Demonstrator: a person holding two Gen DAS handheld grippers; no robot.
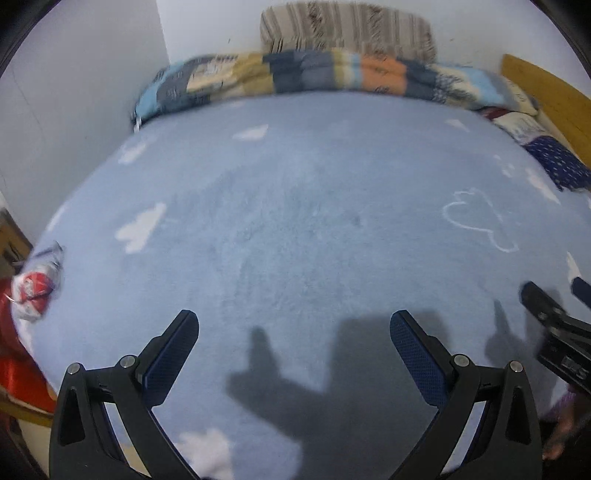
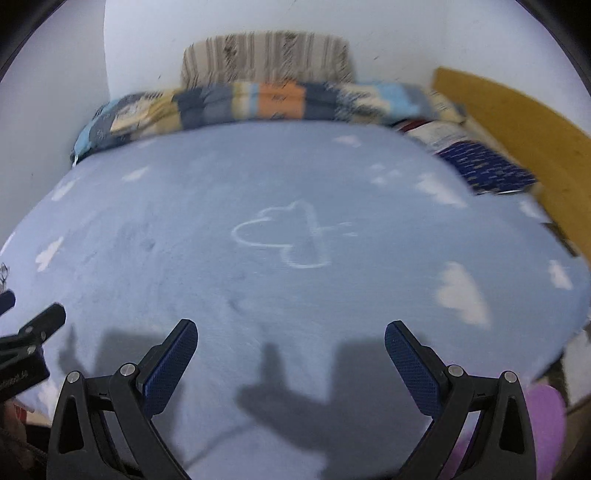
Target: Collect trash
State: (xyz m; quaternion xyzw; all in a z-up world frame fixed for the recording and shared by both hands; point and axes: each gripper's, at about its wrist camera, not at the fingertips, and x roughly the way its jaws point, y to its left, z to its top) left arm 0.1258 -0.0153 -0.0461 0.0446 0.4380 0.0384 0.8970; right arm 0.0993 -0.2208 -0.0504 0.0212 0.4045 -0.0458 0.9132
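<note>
Broadly, a blue cloud-print bedspread fills both views, a patchwork blanket bunched at its far edge. Both the left gripper and right gripper hover spread wide, empty. A crumpled red-and-white wrapper lies at the bed's left edge.

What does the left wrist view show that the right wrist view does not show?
Only the left wrist view shows a crumpled red and white wrapper at the left edge of the bed, beside something red.

Only the right wrist view shows a purple object at the lower right, past the bed's edge.

Both show the light blue cloud-print blanket, the patchwork quilt, the striped pillow and the wooden board. The left hand-held gripper and right hand-held gripper are open and empty.
</note>
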